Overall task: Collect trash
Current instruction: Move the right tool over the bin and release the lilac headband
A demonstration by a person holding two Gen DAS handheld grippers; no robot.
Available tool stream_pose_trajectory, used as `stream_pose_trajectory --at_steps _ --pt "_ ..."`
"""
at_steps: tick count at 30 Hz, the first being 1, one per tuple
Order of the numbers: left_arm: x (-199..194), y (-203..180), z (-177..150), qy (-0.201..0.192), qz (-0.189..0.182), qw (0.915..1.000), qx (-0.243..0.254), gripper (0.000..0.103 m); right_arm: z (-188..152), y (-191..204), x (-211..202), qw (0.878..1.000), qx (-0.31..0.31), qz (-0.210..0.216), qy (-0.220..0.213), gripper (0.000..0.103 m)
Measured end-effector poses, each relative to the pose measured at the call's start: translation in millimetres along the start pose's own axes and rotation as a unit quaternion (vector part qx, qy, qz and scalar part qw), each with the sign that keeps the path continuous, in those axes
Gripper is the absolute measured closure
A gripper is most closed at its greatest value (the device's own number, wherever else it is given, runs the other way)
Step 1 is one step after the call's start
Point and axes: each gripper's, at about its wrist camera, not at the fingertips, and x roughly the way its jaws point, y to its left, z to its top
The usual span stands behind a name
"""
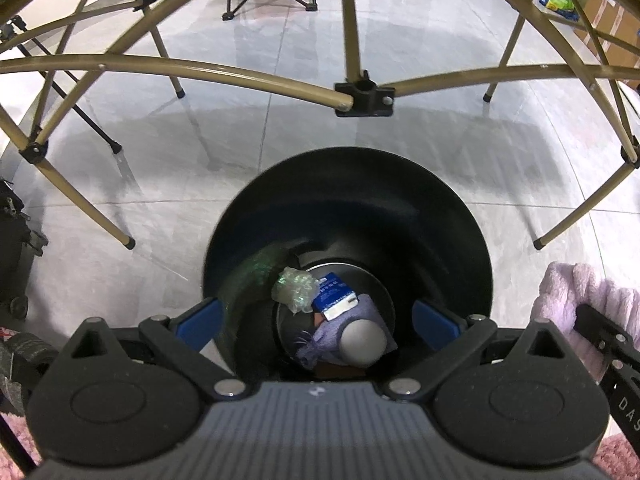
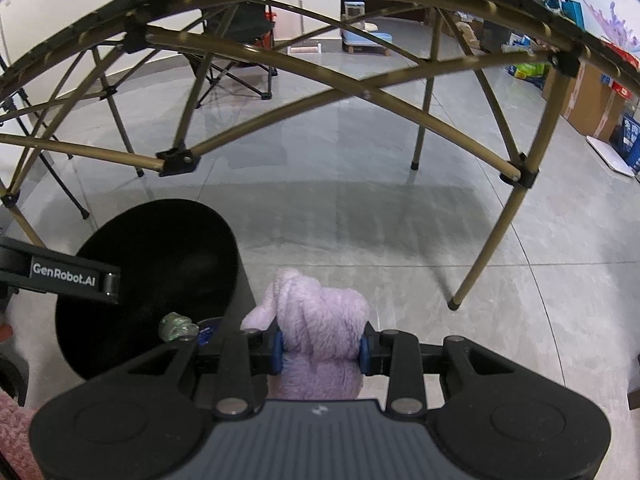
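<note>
A black round trash bin [image 1: 348,184] stands on the tiled floor, seen from above in the left wrist view. Inside lie a crumpled clear wrapper [image 1: 294,288], a blue and white packet [image 1: 332,298] and a purple item with a grey round part [image 1: 352,340]. My left gripper [image 1: 316,320] is open and empty right over the bin's mouth. My right gripper [image 2: 320,350] is shut on a fluffy lilac cloth [image 2: 320,312], held just right of the bin [image 2: 152,264]. The cloth also shows in the left wrist view [image 1: 568,292].
A folding table's gold metal frame [image 1: 360,92] arches over the bin, with legs [image 2: 480,248] standing on the floor around it. A folding chair [image 2: 236,52] stands further back. Cardboard boxes [image 2: 592,100] and bags line the right side. A black case [image 1: 12,248] stands at the left.
</note>
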Motion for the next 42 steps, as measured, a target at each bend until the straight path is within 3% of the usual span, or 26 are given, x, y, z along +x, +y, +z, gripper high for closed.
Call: stream_pose_trajectory --at_steps 16,42 --pt "-15.4 51.8 -7.7 -0.020 0.013 0.9990 -0.037 0.000 17.3 50.0 -2.4 0.999 -0.038 0.034 -0.012 0.070" --pt "-21.9 127.4 -22.0 -0.029 0.043 0.9936 -0.101 0.000 28.1 137.0 30.4 0.993 -0.093 0.070 0.031 0.070"
